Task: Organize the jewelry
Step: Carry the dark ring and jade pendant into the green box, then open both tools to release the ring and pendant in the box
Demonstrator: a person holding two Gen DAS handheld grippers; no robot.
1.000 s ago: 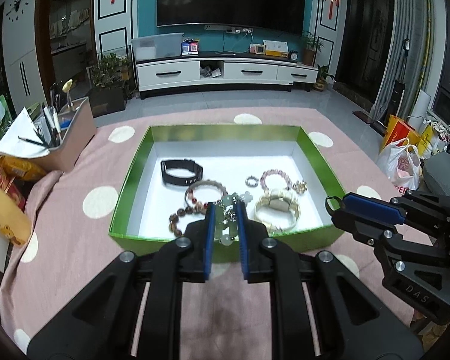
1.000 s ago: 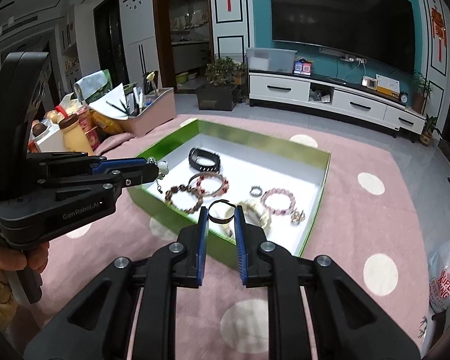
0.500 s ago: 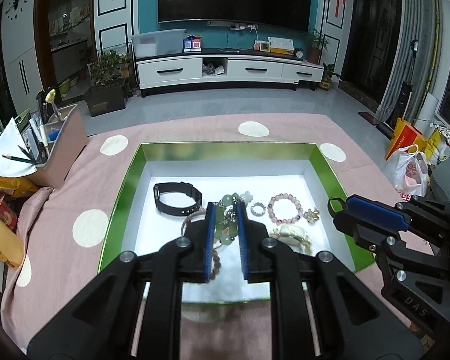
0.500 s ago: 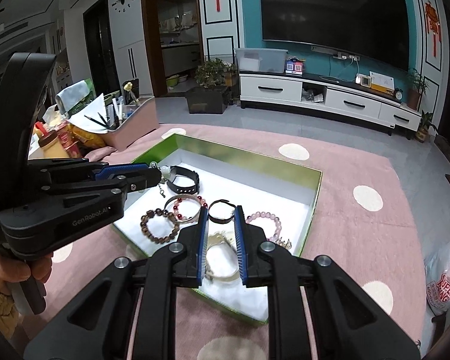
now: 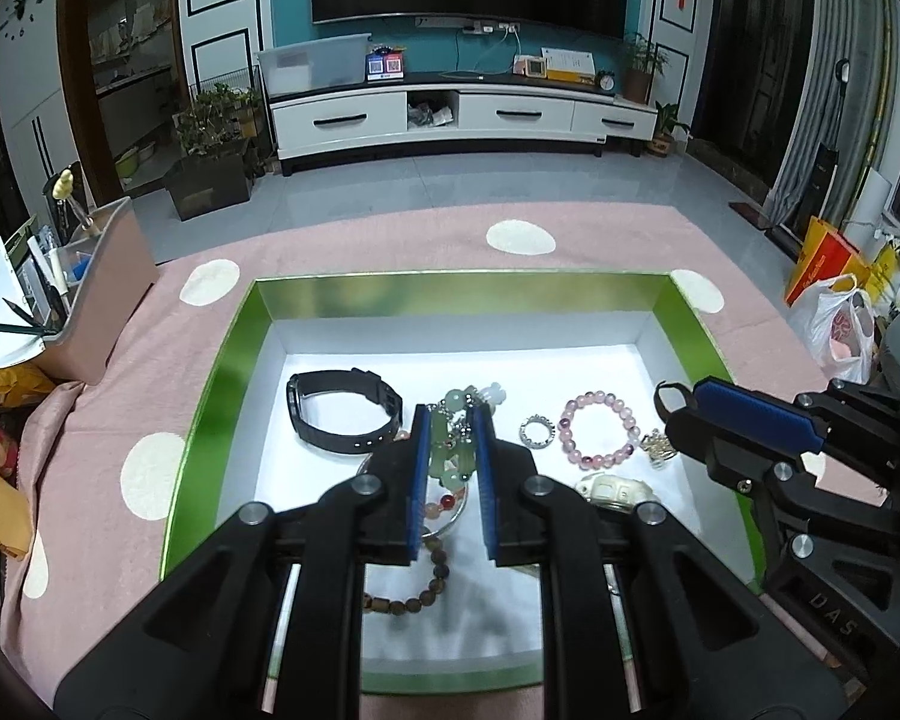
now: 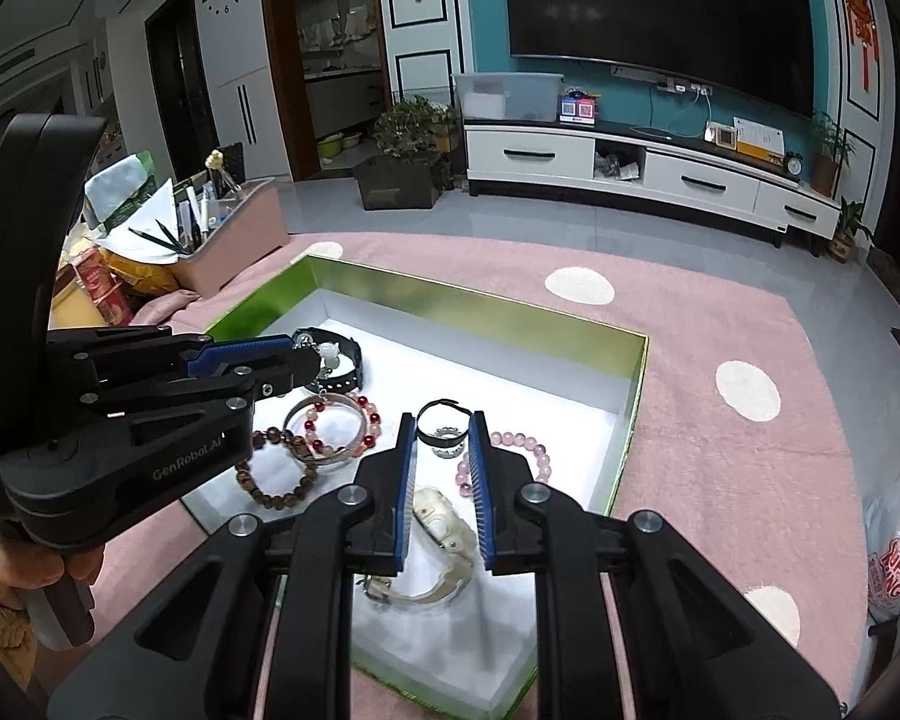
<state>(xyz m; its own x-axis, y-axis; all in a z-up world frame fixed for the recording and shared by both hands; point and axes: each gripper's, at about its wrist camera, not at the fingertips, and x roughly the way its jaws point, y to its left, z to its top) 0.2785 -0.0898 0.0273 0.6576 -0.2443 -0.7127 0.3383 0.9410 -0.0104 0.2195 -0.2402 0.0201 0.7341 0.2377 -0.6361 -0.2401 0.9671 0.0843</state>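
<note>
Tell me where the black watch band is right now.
The black watch band lies in the far-left part of the green box, left of the left gripper, which is shut on the green bead bracelet.

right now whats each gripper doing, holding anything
Left gripper: shut on the green bead bracelet.
Right gripper: shut on the thin black ring.

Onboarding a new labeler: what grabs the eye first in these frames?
First, the left gripper, shut on a pale green jade bracelet above the middle of the green tray. Next, the right gripper pinches a thin black ring over the tray's white floor. Among the loose pieces, a black watch band lies at the left and a pink bead bracelet at the right.
</note>
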